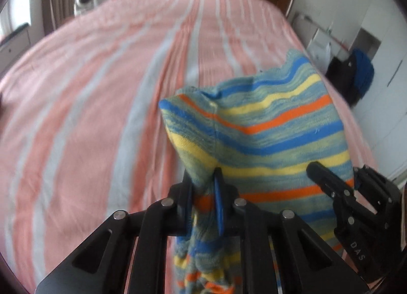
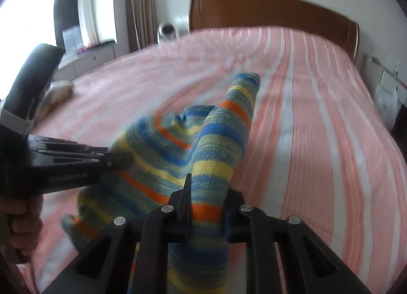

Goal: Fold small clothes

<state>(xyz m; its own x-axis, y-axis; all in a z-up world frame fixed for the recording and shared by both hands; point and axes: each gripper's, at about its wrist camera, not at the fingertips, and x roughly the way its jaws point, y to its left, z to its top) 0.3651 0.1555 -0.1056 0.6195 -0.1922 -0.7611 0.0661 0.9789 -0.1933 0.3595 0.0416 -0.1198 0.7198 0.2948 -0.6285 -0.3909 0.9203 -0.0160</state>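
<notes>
Left wrist view shows my left gripper [image 1: 203,187] pinched tight on a bunched corner of the striped knit garment [image 1: 267,131], with cloth squeezed between the two fingers and more of it trailing down below them. My right gripper [image 1: 340,179] comes into that view from the right, meeting the same garment at its near edge. From the right wrist view, my right gripper [image 2: 206,197] is closed around a rolled, tube-like part of the garment [image 2: 162,164], perhaps a sleeve or a leg, and the left gripper [image 2: 112,161] grips the fabric from the left side. The garment hangs lifted between the two grips, above the near part of the bed [image 2: 318,126] with its pink and white striped cover, its far end poking up and forward. I judge this to be the carry-and-lay-out stage of the fold, with no clean fold visible yet. To do it well I should draw my two grips gently apart so the fabric goes taut without stretching the knit, keep both at the same height, and lower the free end onto the bed first so it lands flat, not bunched. Both grips should hold firm until the cloth rests; letting go early would likely drop it in a heap.
</notes>
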